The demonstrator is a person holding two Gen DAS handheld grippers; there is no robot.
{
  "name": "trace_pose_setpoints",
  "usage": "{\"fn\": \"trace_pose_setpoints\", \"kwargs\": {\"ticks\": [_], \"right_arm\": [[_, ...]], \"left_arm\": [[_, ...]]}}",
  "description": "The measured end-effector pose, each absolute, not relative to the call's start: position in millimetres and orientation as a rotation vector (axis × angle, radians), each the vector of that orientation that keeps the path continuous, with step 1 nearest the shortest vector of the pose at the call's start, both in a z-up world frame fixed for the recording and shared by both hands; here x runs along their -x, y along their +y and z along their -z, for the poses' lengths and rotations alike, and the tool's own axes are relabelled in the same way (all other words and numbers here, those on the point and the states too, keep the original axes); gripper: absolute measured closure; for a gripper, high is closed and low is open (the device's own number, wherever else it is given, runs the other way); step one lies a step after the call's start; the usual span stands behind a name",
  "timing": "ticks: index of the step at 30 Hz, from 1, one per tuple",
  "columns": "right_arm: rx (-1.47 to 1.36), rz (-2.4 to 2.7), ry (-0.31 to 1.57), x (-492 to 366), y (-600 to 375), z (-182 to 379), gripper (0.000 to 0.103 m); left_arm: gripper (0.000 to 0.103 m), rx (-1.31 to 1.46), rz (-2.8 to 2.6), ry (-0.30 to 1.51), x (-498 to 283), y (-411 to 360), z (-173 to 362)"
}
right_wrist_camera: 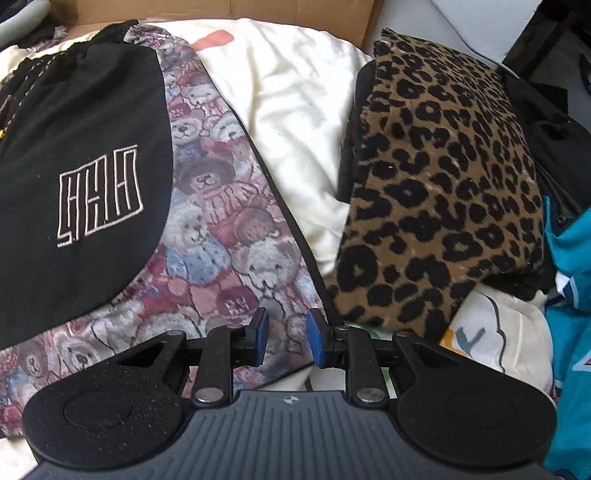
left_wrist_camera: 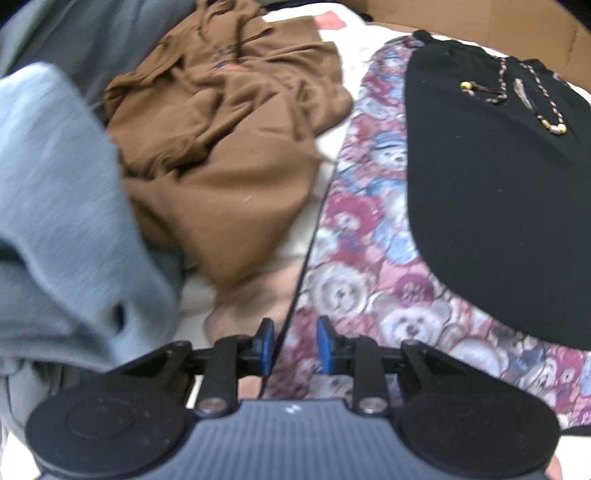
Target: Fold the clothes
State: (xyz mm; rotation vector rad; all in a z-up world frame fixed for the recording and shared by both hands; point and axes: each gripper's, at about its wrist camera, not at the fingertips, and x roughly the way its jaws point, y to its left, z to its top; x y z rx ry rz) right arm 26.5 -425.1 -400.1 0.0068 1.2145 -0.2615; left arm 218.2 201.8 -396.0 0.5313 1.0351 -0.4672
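Observation:
A teddy-bear print garment [left_wrist_camera: 354,258] lies flat on the cream bedding, with a black piece [left_wrist_camera: 498,203] carrying beaded drawstrings on top of it. My left gripper [left_wrist_camera: 294,343] hovers over the print's dark left hem, which runs under the gap between the blue pads; nothing is pinched. In the right wrist view the same print [right_wrist_camera: 221,229] shows under the black cloth [right_wrist_camera: 74,147] with its outlined logo. My right gripper [right_wrist_camera: 287,332] stands just above the print near its right hem, jaws apart and empty.
A crumpled brown garment [left_wrist_camera: 229,147] and a grey-blue one [left_wrist_camera: 62,203] lie to the left. A folded leopard-print piece [right_wrist_camera: 443,184] sits to the right on the cream sheet [right_wrist_camera: 295,110], with teal cloth [right_wrist_camera: 572,295] beyond. A cardboard wall [right_wrist_camera: 295,11] bounds the back.

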Motion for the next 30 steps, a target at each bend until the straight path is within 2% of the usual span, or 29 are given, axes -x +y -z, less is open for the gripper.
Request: {"fn": "trace_pose_setpoints", "kwargs": {"ticks": [17, 20, 21, 22, 23, 30], "right_arm": [[-0.018, 0.227, 1.173, -34, -407, 380, 0.074], [-0.021, 0.191, 1.153, -38, -400, 377, 0.074], [-0.025, 0.178, 1.145, -39, -398, 375, 0.074], [-0.028, 0.168, 1.140, -40, -395, 373, 0.074], [-0.032, 0.156, 1.135, -41, -392, 372, 0.074], [-0.035, 0.087, 1.116, -45, -376, 367, 0.072]], "left_arm": [[0.071, -0.426, 0.492, 1.091, -213, 237, 400], [0.074, -0.429, 0.510, 1.085, -212, 239, 400], [0.078, -0.434, 0.509, 1.088, -212, 240, 399], [0.089, -0.440, 0.508, 1.091, -213, 240, 397], [0.091, -0.444, 0.505, 1.096, -213, 239, 395], [0.093, -0.466, 0.518, 1.110, -211, 238, 376]]}}
